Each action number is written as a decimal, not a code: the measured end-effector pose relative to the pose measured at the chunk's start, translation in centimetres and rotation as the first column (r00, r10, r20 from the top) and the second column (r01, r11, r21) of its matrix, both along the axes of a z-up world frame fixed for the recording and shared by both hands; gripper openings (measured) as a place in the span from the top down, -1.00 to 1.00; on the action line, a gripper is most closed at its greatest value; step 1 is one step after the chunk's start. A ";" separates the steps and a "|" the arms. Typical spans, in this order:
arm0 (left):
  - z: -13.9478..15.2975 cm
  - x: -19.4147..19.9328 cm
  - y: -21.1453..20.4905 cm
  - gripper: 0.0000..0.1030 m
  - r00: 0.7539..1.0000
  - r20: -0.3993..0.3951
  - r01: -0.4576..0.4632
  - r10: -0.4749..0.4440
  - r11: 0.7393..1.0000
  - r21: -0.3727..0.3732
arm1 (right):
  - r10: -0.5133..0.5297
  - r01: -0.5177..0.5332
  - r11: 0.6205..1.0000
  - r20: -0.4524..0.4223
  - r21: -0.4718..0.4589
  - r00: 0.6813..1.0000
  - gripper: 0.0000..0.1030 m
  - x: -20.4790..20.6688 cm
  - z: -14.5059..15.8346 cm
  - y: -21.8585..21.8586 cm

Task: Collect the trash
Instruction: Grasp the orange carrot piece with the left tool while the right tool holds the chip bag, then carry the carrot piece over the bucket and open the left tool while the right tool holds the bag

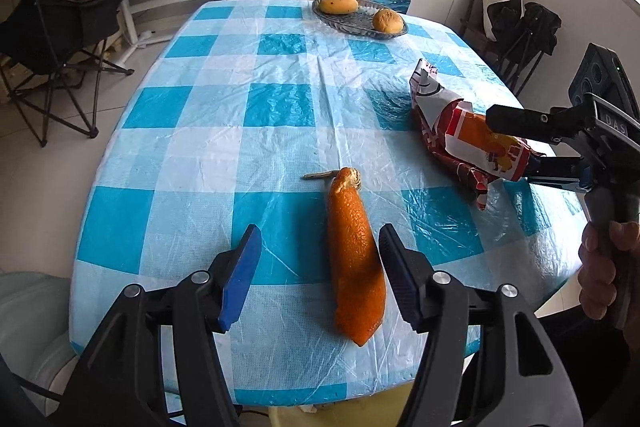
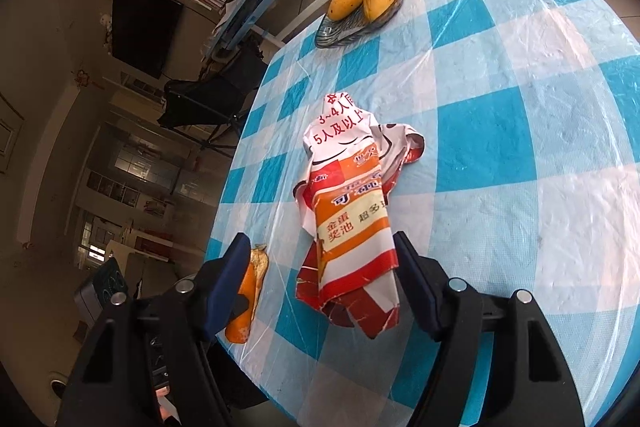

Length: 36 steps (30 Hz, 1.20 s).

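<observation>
A long strip of orange peel (image 1: 354,259) lies on the blue-and-white checked table (image 1: 224,131). My left gripper (image 1: 320,275) is open, its fingers on either side of the peel, just above the cloth. A crumpled red, orange and white paper flyer (image 2: 352,223) lies near the table's right edge; it also shows in the left wrist view (image 1: 464,135). My right gripper (image 2: 320,283) is open around the flyer's near end. The right gripper (image 1: 520,147) is seen from the side in the left wrist view. The peel (image 2: 248,303) shows partly behind the right gripper's left finger.
A glass dish (image 1: 360,23) with two mangoes stands at the table's far side, also in the right wrist view (image 2: 340,35). A small brown scrap (image 1: 318,175) lies beside the peel's far end. Folding chairs (image 1: 52,39) and a blue desk stand beyond the table.
</observation>
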<state>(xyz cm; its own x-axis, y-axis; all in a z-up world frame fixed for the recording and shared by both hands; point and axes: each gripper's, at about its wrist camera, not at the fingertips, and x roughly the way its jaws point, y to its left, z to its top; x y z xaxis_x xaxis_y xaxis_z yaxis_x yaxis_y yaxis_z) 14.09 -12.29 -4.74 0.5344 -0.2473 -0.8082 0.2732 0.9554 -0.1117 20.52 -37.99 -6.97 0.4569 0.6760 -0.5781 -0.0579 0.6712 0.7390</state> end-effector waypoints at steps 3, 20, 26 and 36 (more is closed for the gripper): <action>-0.3 -0.2 -0.6 -0.13 1.000 0.019 0.013 -0.013 1.000 0.017 | -0.013 0.013 1.000 0.012 -0.003 1.000 -0.32 0.4 0.1 0.3; 1.1 -3.8 -1.8 0.70 0.990 0.107 0.092 -0.095 0.995 0.036 | -0.033 0.027 0.997 0.089 0.067 0.995 0.81 -2.0 1.4 0.0; 2.0 -6.8 -0.6 0.70 0.987 0.148 0.063 -0.065 0.998 0.015 | -0.045 0.025 0.992 0.169 0.122 0.985 0.82 -5.7 2.4 1.4; 3.5 -10.8 1.0 0.70 0.978 0.203 0.046 -0.043 0.999 -0.013 | -0.019 -0.004 0.997 0.318 0.072 0.948 0.82 -11.8 5.7 3.7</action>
